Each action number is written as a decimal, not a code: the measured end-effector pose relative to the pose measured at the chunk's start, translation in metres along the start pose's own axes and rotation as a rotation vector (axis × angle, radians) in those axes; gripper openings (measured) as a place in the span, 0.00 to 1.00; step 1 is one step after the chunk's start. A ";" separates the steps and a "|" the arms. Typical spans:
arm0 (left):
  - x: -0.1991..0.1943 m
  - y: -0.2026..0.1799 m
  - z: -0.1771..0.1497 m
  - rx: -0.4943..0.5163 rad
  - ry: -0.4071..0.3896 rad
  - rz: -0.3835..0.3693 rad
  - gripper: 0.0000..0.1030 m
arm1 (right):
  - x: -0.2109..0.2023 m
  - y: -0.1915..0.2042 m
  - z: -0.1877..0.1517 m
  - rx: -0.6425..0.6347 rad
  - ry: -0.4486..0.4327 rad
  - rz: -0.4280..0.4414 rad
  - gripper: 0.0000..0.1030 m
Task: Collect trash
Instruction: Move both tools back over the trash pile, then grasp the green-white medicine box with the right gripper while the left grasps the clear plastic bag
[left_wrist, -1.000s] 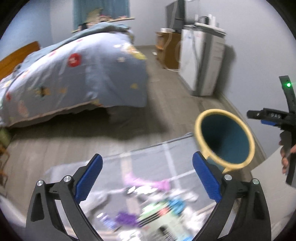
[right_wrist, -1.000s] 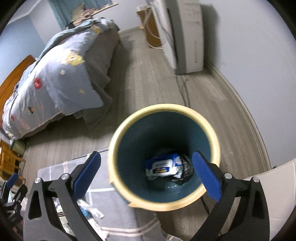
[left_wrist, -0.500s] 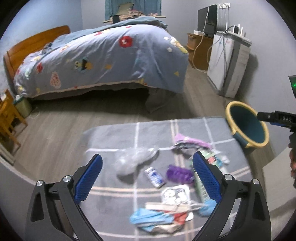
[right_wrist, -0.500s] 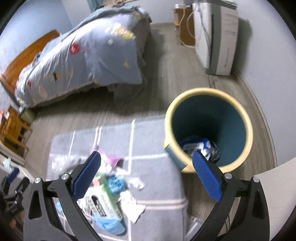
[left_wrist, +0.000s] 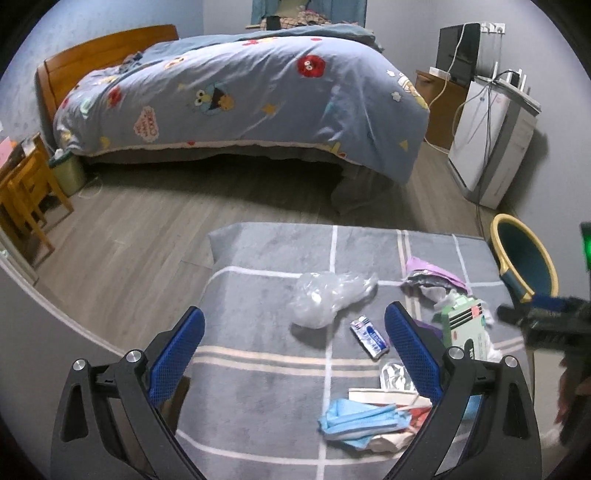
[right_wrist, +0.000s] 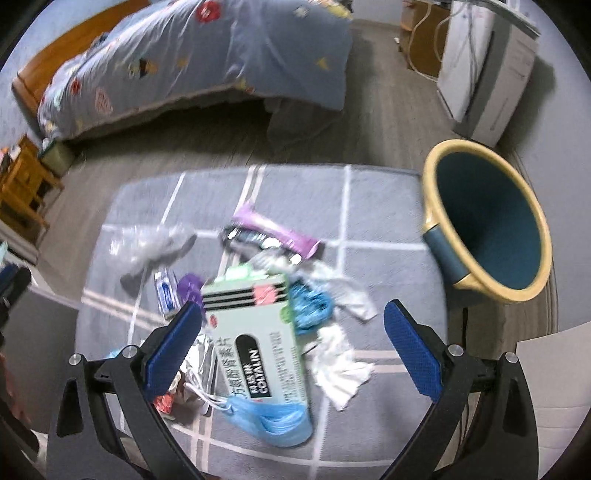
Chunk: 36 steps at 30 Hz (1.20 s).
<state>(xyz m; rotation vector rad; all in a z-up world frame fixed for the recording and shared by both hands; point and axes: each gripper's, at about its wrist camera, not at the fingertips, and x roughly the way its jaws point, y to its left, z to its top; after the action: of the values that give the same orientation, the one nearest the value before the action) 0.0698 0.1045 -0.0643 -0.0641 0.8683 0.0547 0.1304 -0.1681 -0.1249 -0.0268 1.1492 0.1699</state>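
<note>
Trash lies scattered on a grey checked rug (left_wrist: 266, 373) (right_wrist: 388, 206): a clear plastic bag (left_wrist: 327, 295) (right_wrist: 147, 243), a small blue-white packet (left_wrist: 369, 336), a purple wrapper (left_wrist: 436, 275) (right_wrist: 273, 230), a green medicine box (right_wrist: 255, 332) (left_wrist: 467, 325), a blue face mask (left_wrist: 362, 417) (right_wrist: 273, 417) and white tissue (right_wrist: 340, 369). The blue bin with a yellow rim (left_wrist: 524, 264) (right_wrist: 487, 218) stands at the rug's right edge. My left gripper (left_wrist: 293, 354) is open and empty above the rug. My right gripper (right_wrist: 291, 347) is open and empty above the green box.
A bed with a blue patterned quilt (left_wrist: 240, 96) stands behind the rug. A white appliance (left_wrist: 491, 147) (right_wrist: 484, 70) with cables is at the right wall, a wooden stool (left_wrist: 22, 192) at the left. Wood floor surrounds the rug.
Both grippers have swung left, away from the bin, and now look down on the rug and its trash. Both stay open and empty.
</note>
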 end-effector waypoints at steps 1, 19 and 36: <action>0.001 0.000 0.001 0.000 0.001 -0.005 0.94 | 0.004 0.004 -0.003 -0.008 0.007 -0.004 0.94; 0.026 -0.012 0.010 0.091 0.040 -0.023 0.94 | 0.063 0.031 -0.008 -0.104 0.119 -0.048 0.93; 0.068 -0.016 0.009 0.105 0.116 0.028 0.94 | -0.021 0.010 0.036 -0.165 -0.099 0.019 0.69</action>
<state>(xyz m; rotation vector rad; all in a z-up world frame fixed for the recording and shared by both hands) 0.1213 0.0909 -0.1101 0.0436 0.9864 0.0315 0.1529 -0.1565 -0.0903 -0.1517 1.0350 0.2794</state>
